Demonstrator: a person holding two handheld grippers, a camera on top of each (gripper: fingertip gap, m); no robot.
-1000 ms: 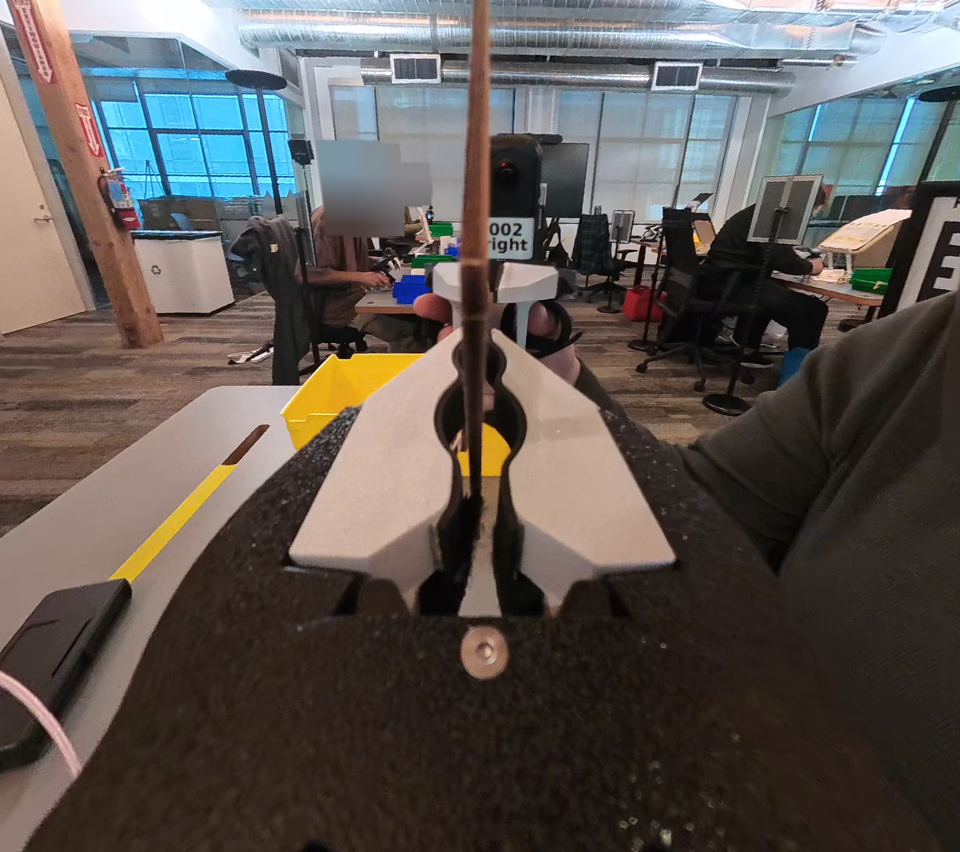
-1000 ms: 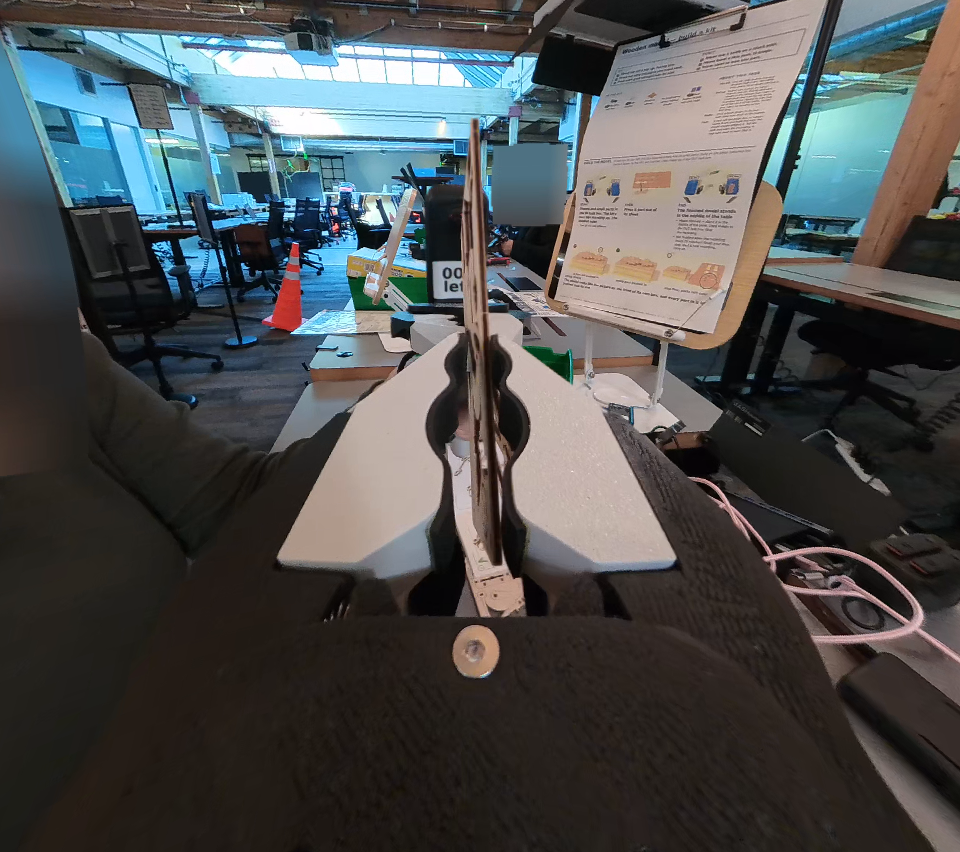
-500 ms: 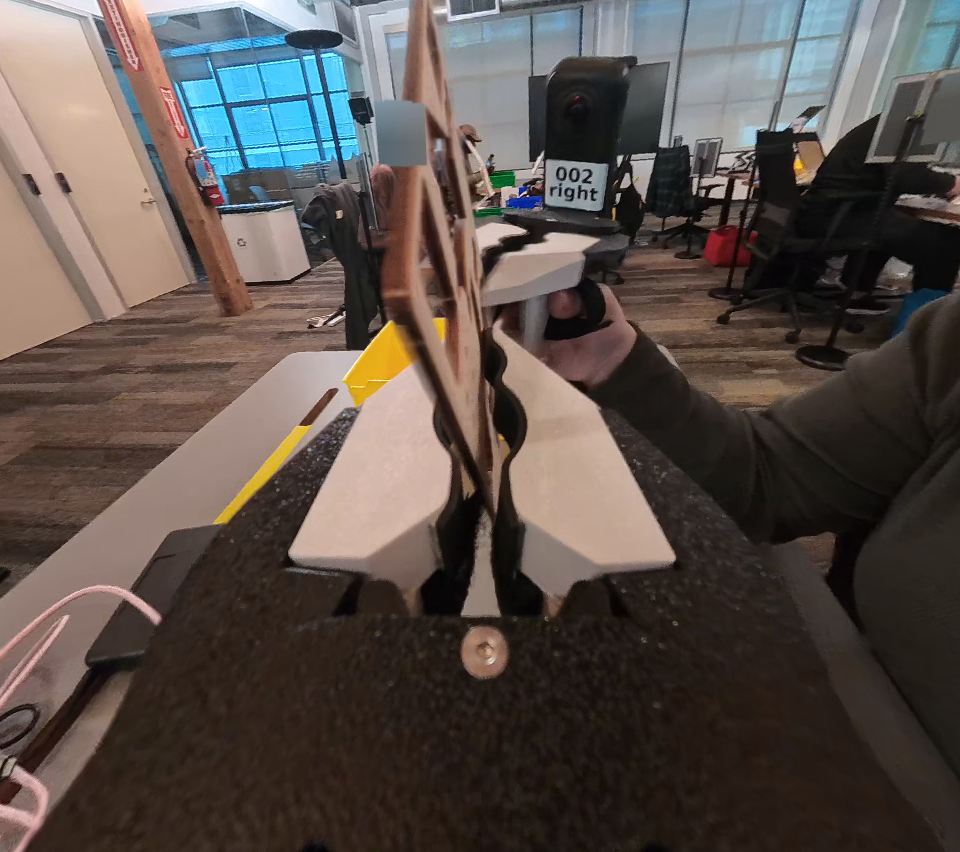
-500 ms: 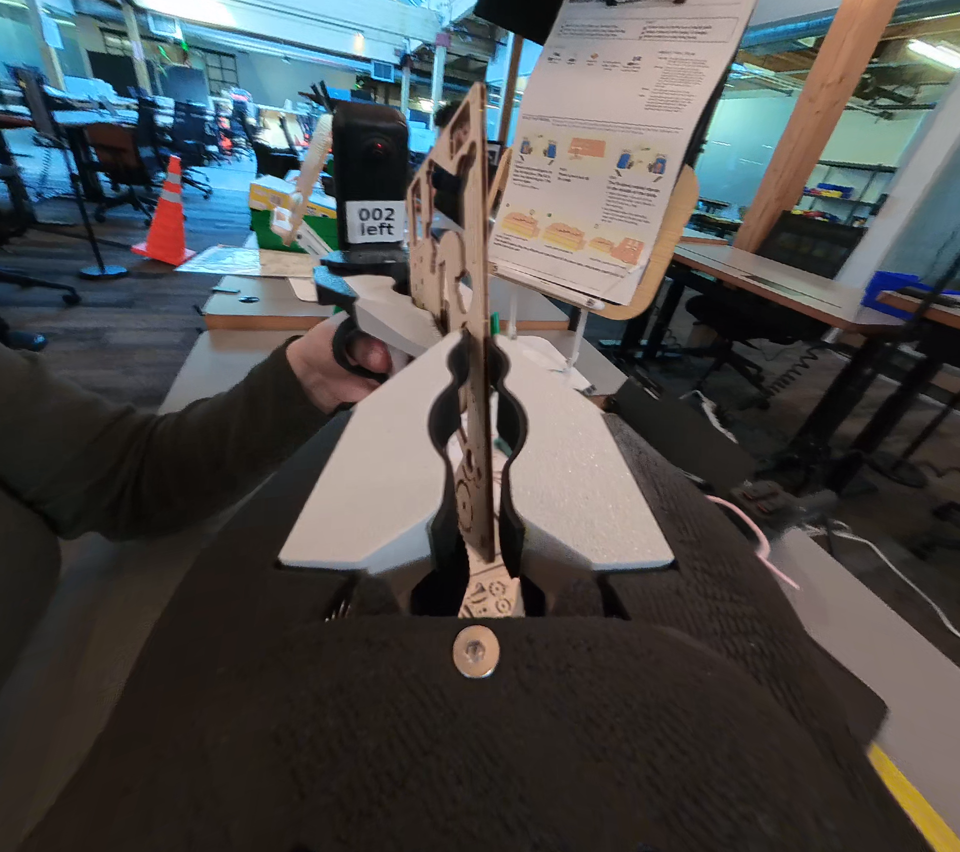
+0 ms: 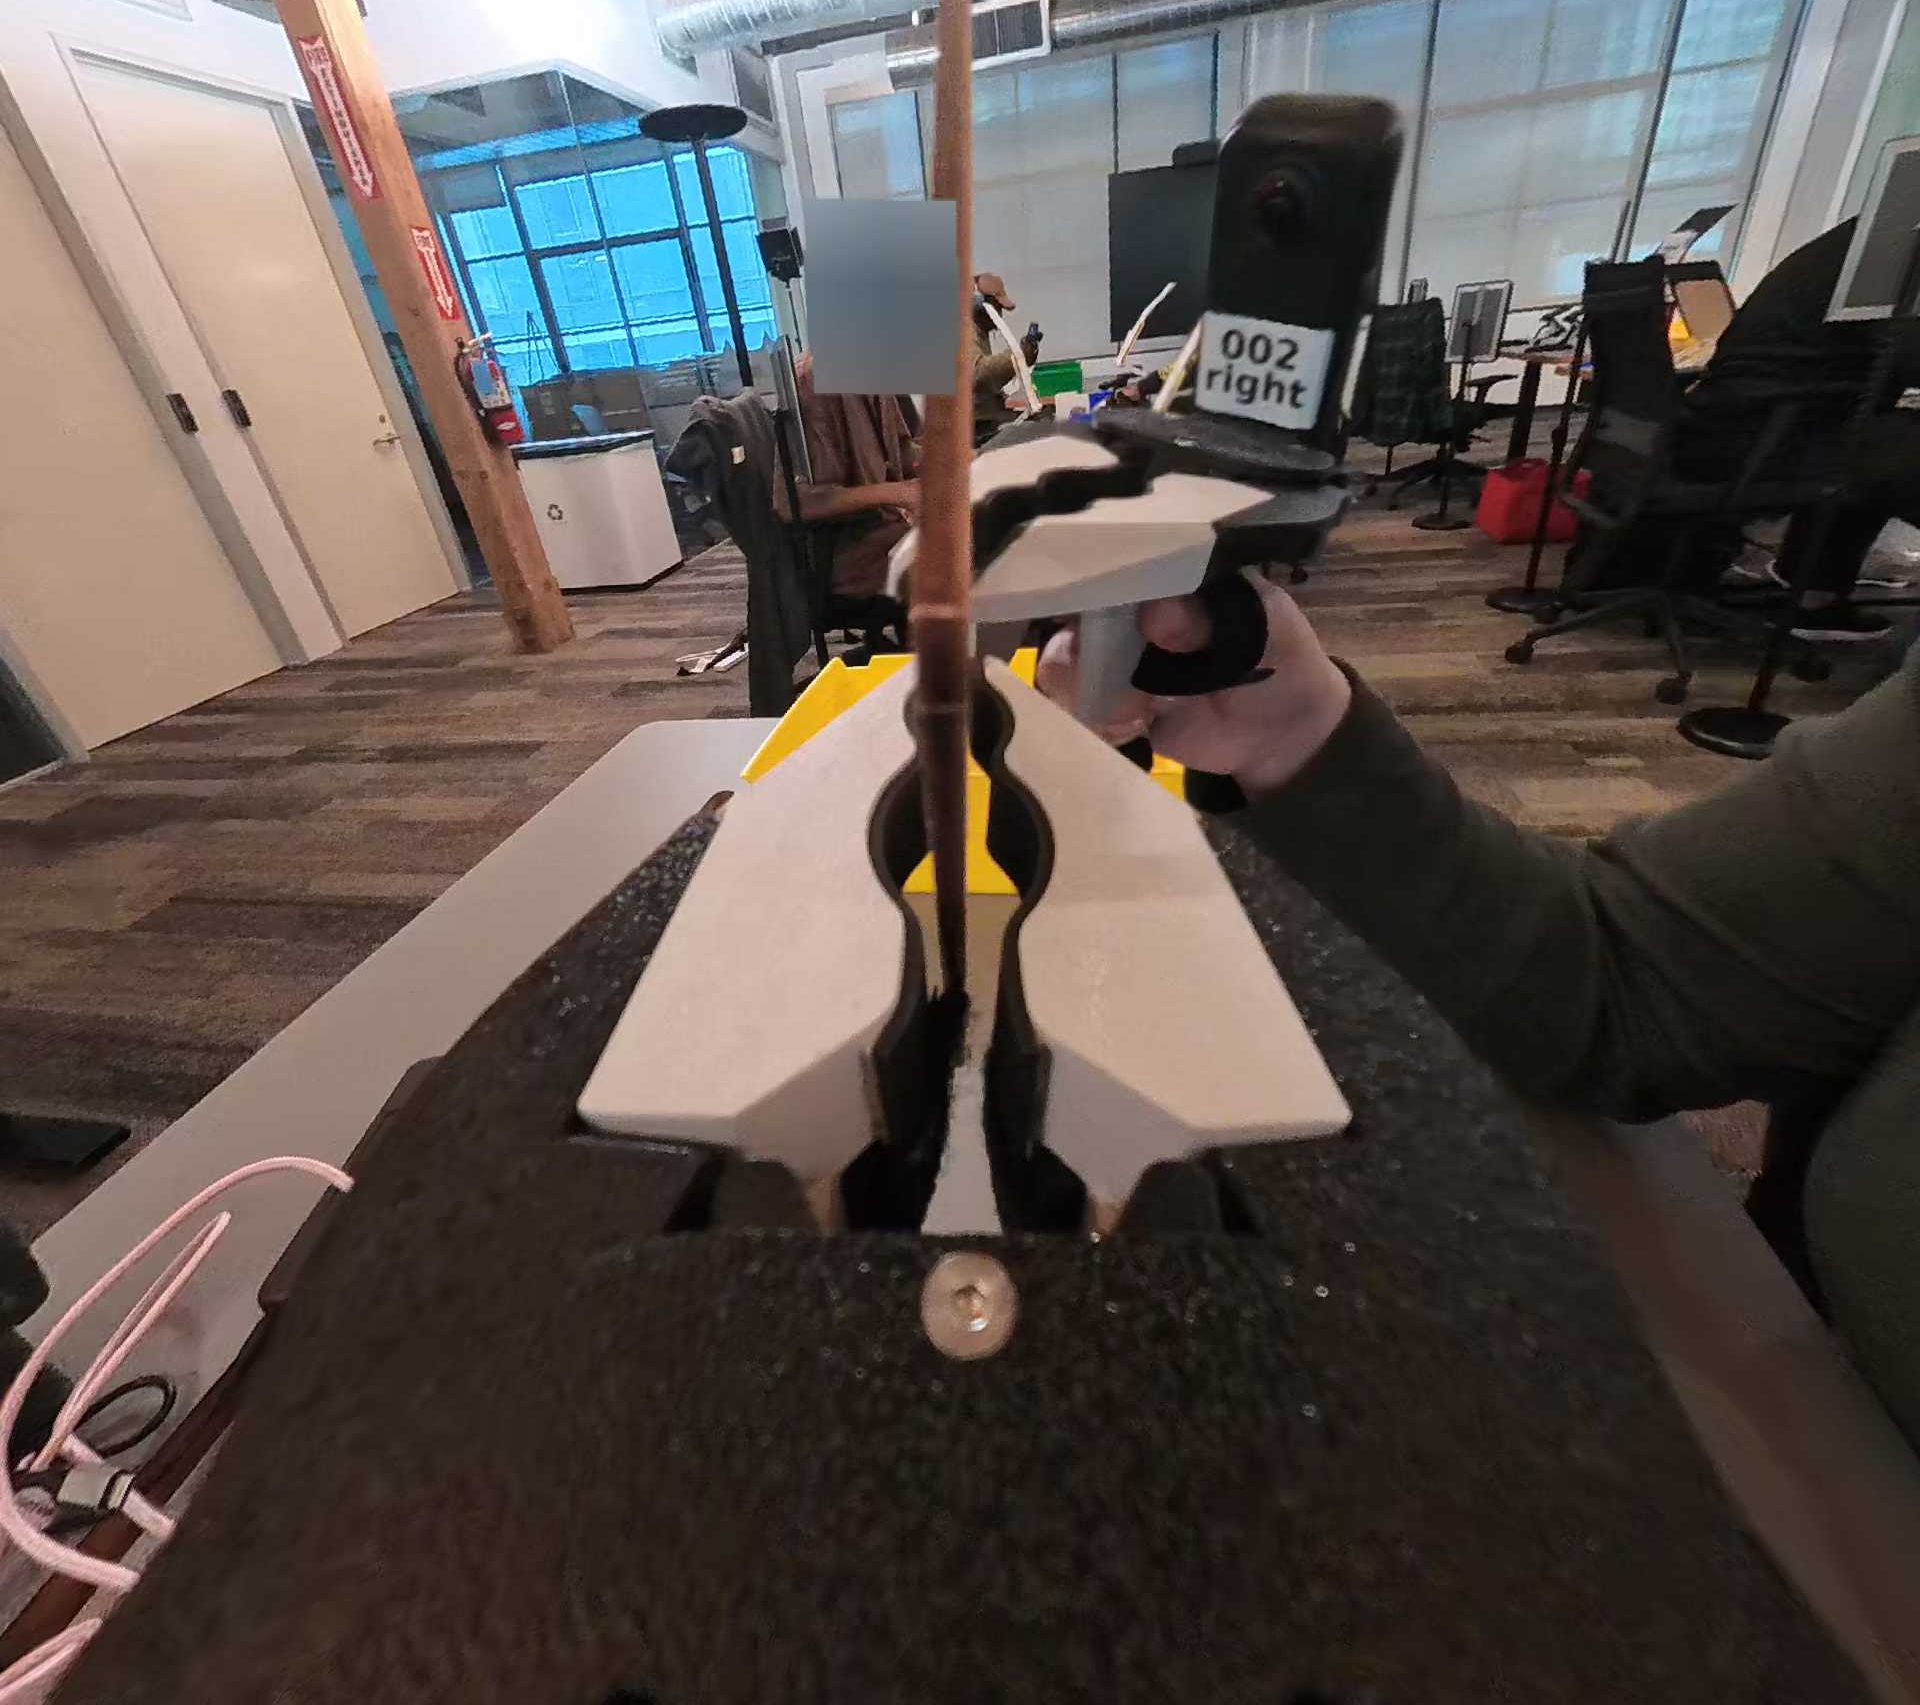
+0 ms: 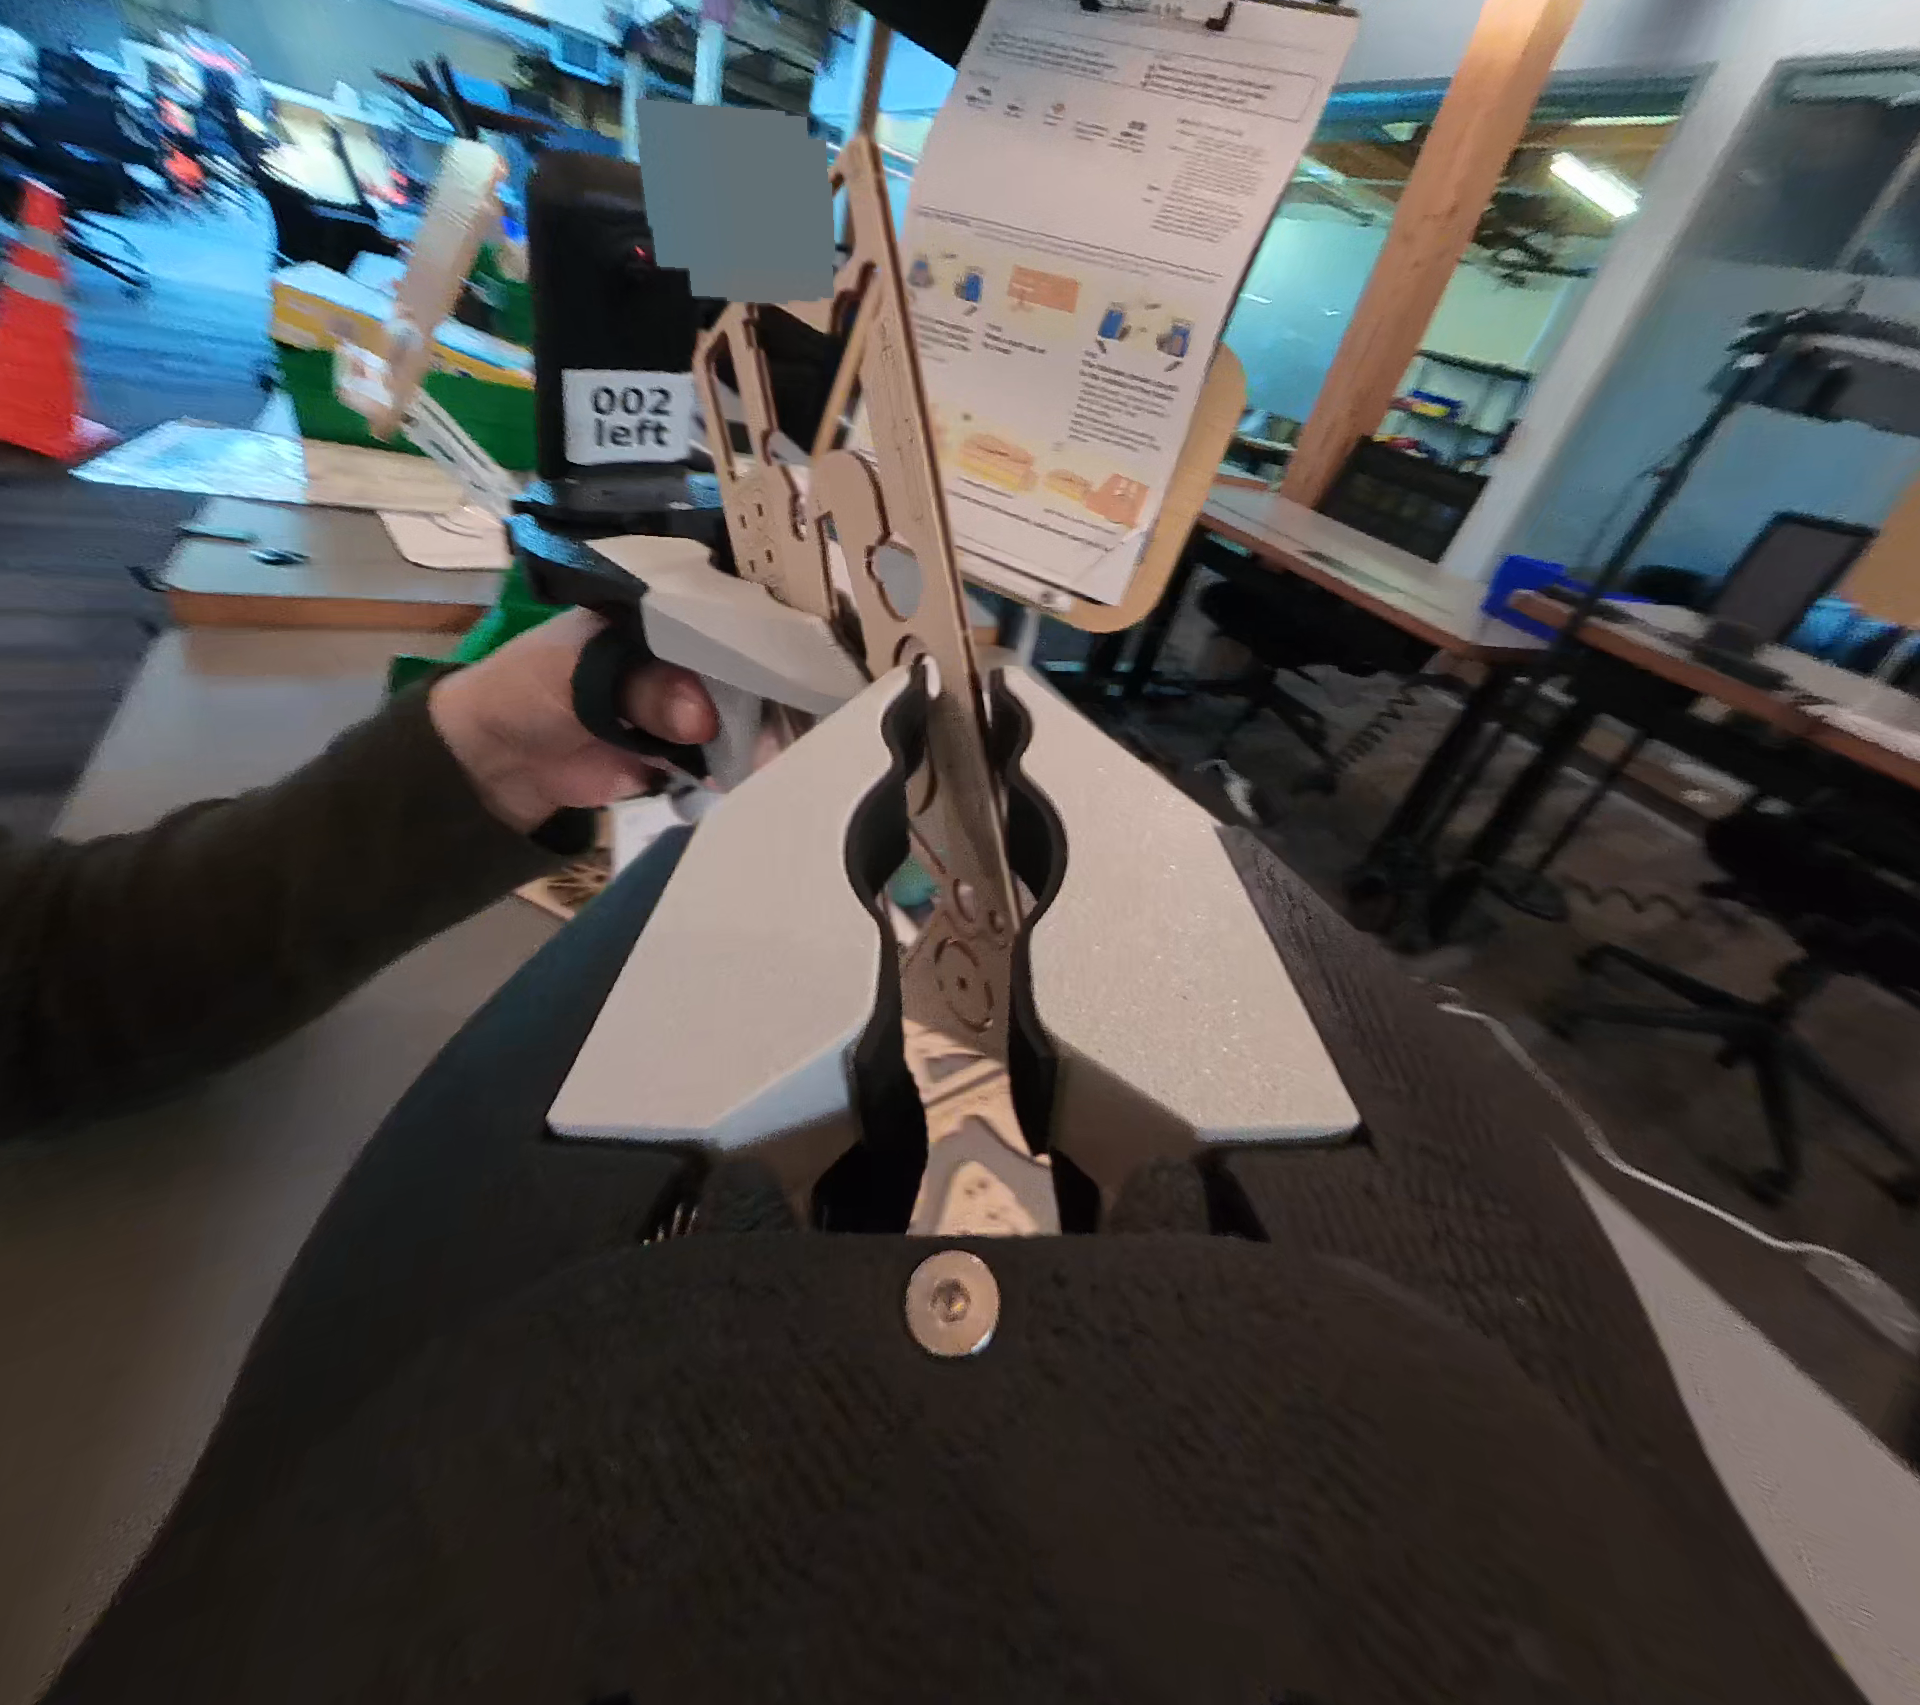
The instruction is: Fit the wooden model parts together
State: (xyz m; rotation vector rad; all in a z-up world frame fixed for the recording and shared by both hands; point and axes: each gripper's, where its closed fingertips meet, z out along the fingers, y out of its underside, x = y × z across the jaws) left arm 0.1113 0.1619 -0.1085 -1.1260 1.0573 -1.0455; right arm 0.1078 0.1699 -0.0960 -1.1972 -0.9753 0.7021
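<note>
A thin laser-cut wooden sheet (image 5: pixel 951 305) with cut-out model parts stands upright, edge-on in the left wrist view. My left gripper (image 5: pixel 951 689) is shut on its lower edge. My right gripper (image 5: pixel 987 512) is just behind it, its tips at the sheet. In the right wrist view the sheet (image 6: pixel 894 450) leans to the right between my right gripper's (image 6: pixel 956 679) fingers, which are shut on it. The left gripper (image 6: pixel 821 627) holds the sheet's far side. Both are in the air above the table.
A yellow bin (image 5: pixel 821 710) sits on the grey table (image 5: pixel 436 980) below the grippers. Pink cables (image 5: pixel 104 1292) lie at the table's left. A clipboard with an instruction page (image 6: pixel 1122 284) stands behind the sheet. Office chairs, desks and seated people are farther off. Only a small space, under 4 cm, lies between the two pairs of fingers.
In the left wrist view the sheet has turned from showing its face back to edge-on. The right gripper has shifted to the right of it. In the right wrist view the sheet now leans right.
</note>
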